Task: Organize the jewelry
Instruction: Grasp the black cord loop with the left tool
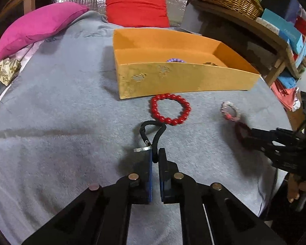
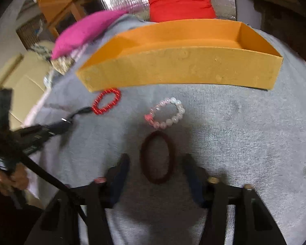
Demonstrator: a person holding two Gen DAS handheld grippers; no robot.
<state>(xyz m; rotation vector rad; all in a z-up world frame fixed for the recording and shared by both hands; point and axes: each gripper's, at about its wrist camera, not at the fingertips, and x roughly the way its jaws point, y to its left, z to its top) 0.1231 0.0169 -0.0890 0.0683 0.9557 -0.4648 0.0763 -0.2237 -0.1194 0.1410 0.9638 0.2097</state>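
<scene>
Two tools are at work over the grey cloth (image 1: 61,106) on the bench. Our left tool (image 1: 155,153) has its jaws drawn narrow, pinching one strand of the black cord bracelet (image 1: 153,131), whose loop lies forward on the cloth and touches the red bead bracelet (image 1: 170,108). That red one sits just in front of the orange box (image 1: 183,79), close against its near wall. Our right tool (image 2: 156,160) stands wide, one finger on each side of the dark maroon hair tie (image 2: 157,157), which lies flat on the cloth between them; we can't tell whether the pads touch it. Just beyond it rests the pink and white bead bracelet (image 2: 166,113), well short of the box. Inside the box's near compartment we catch a purple bead bracelet (image 1: 175,60) and something brownish (image 1: 209,63), too hidden to name. Behind the box sit a red cushion (image 1: 135,7) and a magenta cushion (image 1: 36,26).
</scene>
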